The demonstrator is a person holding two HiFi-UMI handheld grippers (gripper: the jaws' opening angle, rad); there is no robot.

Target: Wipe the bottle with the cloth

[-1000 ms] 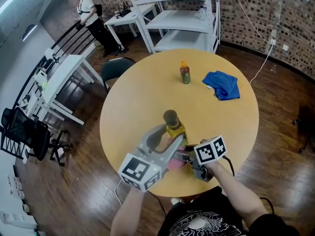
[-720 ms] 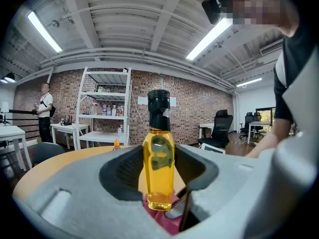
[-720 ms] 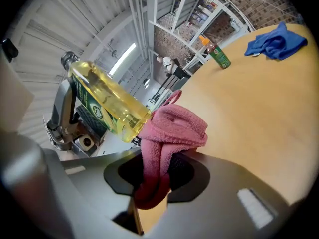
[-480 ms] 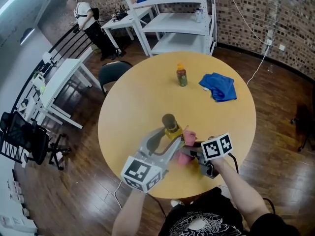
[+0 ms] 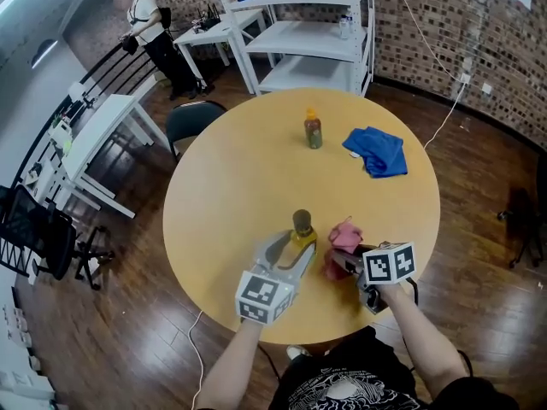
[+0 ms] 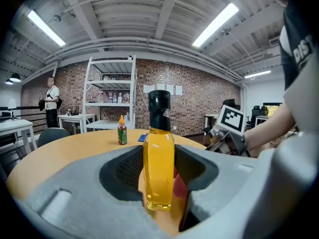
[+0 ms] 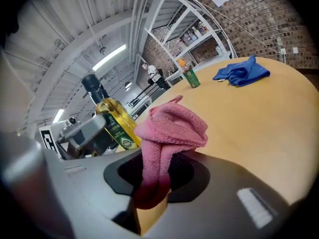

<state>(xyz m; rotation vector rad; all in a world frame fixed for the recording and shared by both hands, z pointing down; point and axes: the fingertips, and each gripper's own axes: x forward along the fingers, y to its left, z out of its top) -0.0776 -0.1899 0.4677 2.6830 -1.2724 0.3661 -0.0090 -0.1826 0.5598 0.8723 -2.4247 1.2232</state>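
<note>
Your left gripper (image 5: 295, 248): closed on upright black-capped bottle of yellow oil (image 5: 302, 232).
Your right gripper (image 5: 343, 260): closed on pink terry cloth (image 5: 345, 237).

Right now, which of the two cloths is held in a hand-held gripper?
The pink cloth, clamped in the jaws of the right hand-held gripper; the blue cloth lies loose and untouched on the far side of the table.

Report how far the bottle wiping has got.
Done: the left gripper grips the yellow bottle, and the right gripper clamps the pink cloth. In hand: the cloth is close beside the bottle, but contact isn't clear. Remaining: rubbing the cloth over the bottle. Nothing visible shows the wiping is finished.
</note>
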